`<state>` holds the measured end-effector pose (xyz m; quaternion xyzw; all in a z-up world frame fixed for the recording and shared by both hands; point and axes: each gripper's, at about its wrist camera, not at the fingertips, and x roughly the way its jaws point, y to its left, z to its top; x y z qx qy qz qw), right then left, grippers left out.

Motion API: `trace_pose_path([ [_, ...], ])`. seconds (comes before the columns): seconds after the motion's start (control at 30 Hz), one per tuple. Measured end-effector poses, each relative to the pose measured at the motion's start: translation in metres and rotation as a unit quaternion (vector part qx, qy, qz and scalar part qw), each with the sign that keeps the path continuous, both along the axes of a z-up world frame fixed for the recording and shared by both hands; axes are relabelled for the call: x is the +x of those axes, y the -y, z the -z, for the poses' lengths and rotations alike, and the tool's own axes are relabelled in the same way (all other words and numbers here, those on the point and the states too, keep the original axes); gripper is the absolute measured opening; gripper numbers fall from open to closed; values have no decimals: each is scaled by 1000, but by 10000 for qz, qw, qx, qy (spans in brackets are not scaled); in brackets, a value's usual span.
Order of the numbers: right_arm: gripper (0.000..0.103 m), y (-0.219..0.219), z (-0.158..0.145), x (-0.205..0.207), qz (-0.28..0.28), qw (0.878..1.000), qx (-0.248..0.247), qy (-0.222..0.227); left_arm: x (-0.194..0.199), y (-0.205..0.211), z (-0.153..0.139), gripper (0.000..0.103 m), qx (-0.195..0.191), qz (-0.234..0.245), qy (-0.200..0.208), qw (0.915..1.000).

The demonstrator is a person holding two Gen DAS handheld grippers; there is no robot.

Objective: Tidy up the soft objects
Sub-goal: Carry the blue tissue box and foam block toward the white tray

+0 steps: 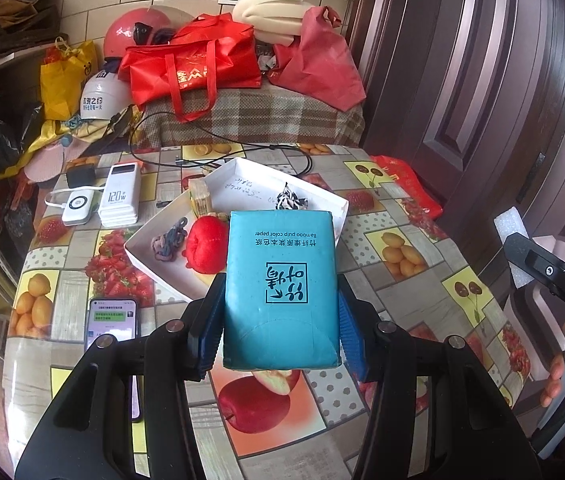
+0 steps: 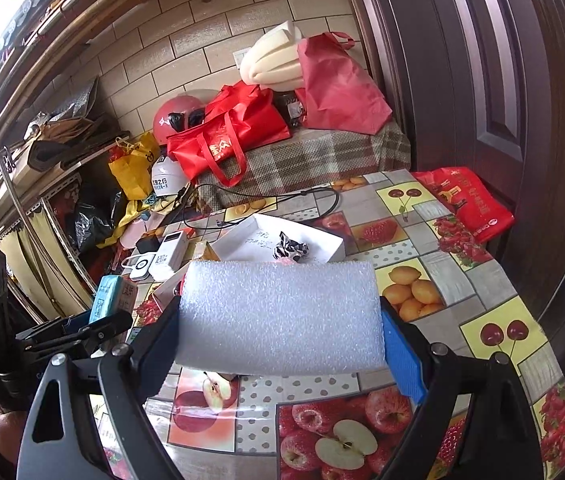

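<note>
Tissues sit tight in my left claw. Its two blue pads press on the sides of the blue pack, so that claw is clamped on it. I hold the pack up off the surface, just in front of the white tray.

My right claw is clamped on the foam. It is a white, bumpy block, and it is wide, so the pads stand far apart with the foam squeezed between them. It hangs over the surface too, near the tray.

Some soft things lie in the tray now: a red ball, a knot of yarn and a striped cloth. A small clear box stands at the tray's edge.

I think the step in hand is carrying. Both soft things are picked up, and neither one is in the tray yet.

Next, I think I need to bring one claw over a bare part of the tray, go down low, and open it. The back of the tray looks free. The ball sits close to the tissues, so I should not bump it. The foam is big and may not fit flat beside the rest, so I would place the tissues first. A phone lies on the surface near my left claw, and I should keep away from it.
</note>
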<state>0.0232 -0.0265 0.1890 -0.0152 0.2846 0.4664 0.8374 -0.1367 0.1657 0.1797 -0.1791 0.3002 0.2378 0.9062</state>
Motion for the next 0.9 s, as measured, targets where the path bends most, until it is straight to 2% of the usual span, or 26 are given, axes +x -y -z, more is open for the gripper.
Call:
trace_pose_path([
  [0.57,90,-14,2,5,-165,9998,-79,-47,-2,-3,2,51,58,-26,-42,10000],
  [0.9,90,-22,3,10,-197,9997,-123,-58,14,-13,6,51,92,31,-137,9999],
])
